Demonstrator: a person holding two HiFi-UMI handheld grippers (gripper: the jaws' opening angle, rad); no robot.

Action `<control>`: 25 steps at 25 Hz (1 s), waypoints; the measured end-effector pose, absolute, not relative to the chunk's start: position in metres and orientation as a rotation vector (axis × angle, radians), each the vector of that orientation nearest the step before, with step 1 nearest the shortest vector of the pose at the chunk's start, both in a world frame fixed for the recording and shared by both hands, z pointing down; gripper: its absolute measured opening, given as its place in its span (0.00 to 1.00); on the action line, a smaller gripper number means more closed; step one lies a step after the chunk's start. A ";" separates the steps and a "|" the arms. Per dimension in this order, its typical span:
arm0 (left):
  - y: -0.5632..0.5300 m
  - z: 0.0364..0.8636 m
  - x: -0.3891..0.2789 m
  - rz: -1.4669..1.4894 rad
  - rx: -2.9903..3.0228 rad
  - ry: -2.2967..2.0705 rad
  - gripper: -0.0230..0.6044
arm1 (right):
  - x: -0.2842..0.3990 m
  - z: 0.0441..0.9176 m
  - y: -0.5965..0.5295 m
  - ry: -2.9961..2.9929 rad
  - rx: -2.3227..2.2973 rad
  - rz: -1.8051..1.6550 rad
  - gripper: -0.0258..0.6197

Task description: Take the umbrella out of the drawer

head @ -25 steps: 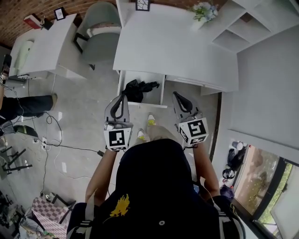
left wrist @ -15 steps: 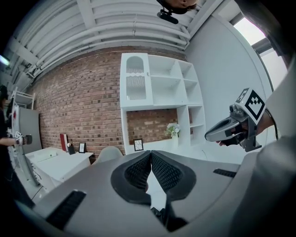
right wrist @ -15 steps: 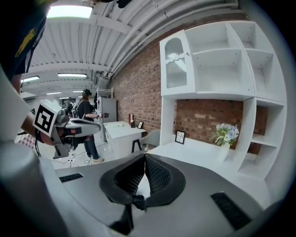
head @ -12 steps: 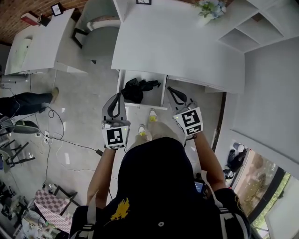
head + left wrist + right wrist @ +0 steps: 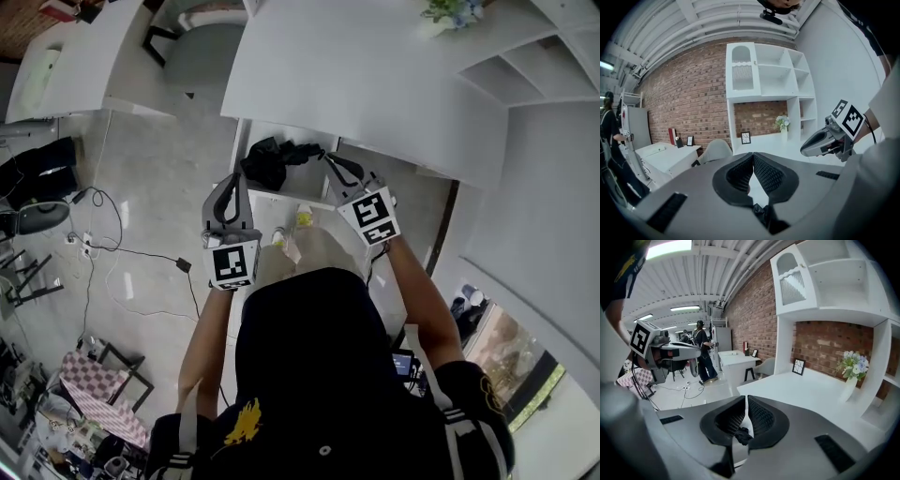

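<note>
White desk (image 5: 375, 84), brick wall (image 5: 684, 98) | drawer (image 5: 305, 186) holds black umbrella (image 5: 267, 161) | left tool (image 5: 753, 155), right tool (image 5: 746, 399) both closed, empty

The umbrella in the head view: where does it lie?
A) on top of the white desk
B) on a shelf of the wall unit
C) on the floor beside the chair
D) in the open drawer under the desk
D: the black umbrella lies bunched inside the pulled-out drawer just below the edge of the white desk.
</note>
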State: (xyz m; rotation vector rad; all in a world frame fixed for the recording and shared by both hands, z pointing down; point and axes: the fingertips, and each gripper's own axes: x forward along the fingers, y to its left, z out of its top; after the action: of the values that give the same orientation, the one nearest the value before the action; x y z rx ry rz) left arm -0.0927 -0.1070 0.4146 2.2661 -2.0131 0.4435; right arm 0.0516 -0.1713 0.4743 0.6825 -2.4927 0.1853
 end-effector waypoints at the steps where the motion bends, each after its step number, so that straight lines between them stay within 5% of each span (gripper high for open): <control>1: -0.107 0.416 -0.093 0.439 2.258 -2.021 0.07 | 0.048 0.480 -0.172 -2.487 0.659 0.184 0.11; 13: -0.100 0.452 -0.118 0.390 2.213 -1.994 0.07 | -0.003 0.554 -0.168 -2.376 0.511 0.183 0.23; 25: -0.109 0.479 -0.124 0.284 2.196 -1.964 0.07 | -0.033 0.688 -0.153 -2.096 0.177 -0.145 0.47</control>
State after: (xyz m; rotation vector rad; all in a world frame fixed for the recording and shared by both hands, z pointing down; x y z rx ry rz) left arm -0.1244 -0.1087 0.4787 2.1958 -1.9645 0.2839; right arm -0.0325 -0.1527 0.6884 0.1773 -2.0955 -0.1454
